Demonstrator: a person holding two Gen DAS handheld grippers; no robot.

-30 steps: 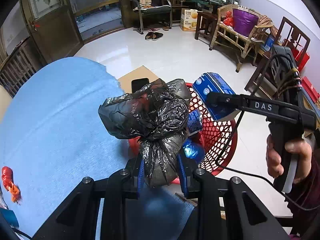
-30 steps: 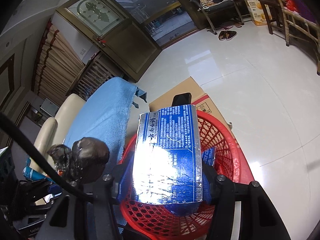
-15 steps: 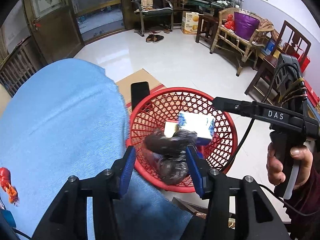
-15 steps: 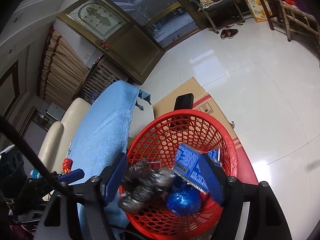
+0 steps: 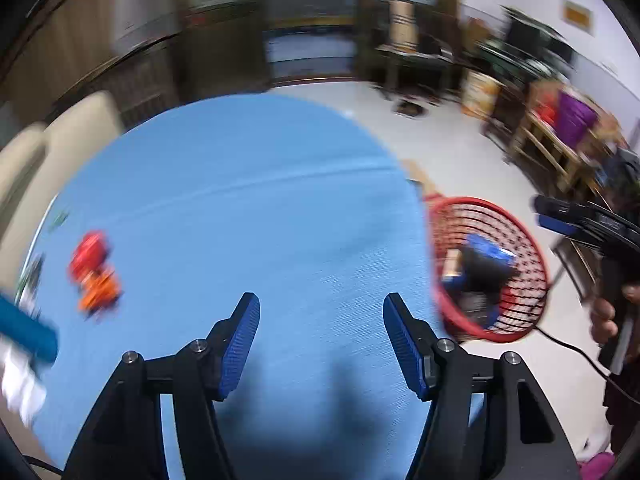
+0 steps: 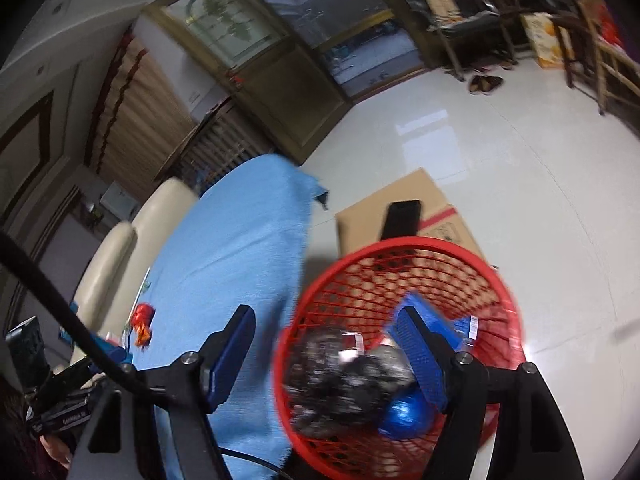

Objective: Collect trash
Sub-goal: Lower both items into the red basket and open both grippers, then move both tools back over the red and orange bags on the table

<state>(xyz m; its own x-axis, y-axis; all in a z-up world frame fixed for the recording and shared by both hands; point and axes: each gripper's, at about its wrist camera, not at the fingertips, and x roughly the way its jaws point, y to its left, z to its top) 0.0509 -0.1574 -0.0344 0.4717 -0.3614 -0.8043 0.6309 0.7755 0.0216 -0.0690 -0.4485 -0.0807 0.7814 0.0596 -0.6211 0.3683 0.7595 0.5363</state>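
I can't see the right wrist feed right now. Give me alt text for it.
The right gripper hangs open and empty over a red basket holding a black trash bag, a blue box and a blue ball. Left of it, a red-orange wrapper lies on the blue tablecloth.

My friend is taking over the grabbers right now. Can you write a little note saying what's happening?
Left gripper: empty, fingers opening, over the blue cloth.
Right gripper: open, empty, above the red basket.
Done: black bag, blue box and blue ball lie in the basket.
Left: red and orange wrapper sits on the cloth; other bits at the left edge are too blurry to name.
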